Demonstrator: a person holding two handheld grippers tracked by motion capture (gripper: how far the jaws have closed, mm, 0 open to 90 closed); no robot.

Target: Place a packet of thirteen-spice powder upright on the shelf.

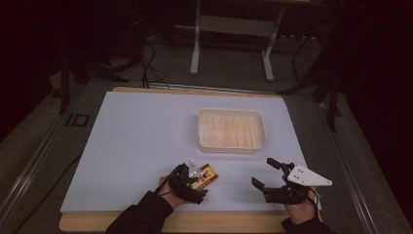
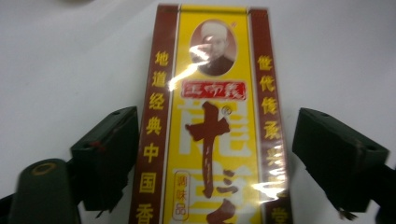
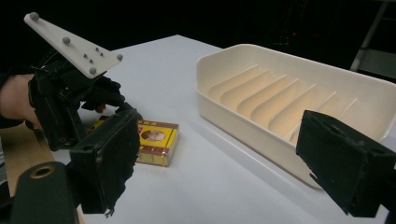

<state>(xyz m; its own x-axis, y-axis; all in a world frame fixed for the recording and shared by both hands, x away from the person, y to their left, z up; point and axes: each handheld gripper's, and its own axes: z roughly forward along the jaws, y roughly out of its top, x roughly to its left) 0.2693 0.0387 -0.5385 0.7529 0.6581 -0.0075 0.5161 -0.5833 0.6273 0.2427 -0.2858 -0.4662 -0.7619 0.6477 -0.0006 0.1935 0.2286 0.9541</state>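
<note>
The yellow box (image 1: 206, 177) lies flat on the counter (image 1: 141, 141), near its front edge, between the jaws of the left tongs (image 1: 197, 176); one jaw seems to touch its side, the other stands just off it. The right tongs (image 1: 265, 173) hover spread to its right, near the ribbed tray (image 1: 232, 129).

Table (image 1: 146, 131), white sheet over wood: ribbed cream tray (image 1: 232, 129); yellow-and-red packet (image 1: 207, 176) lying flat, near the tray's front-left corner.
</note>
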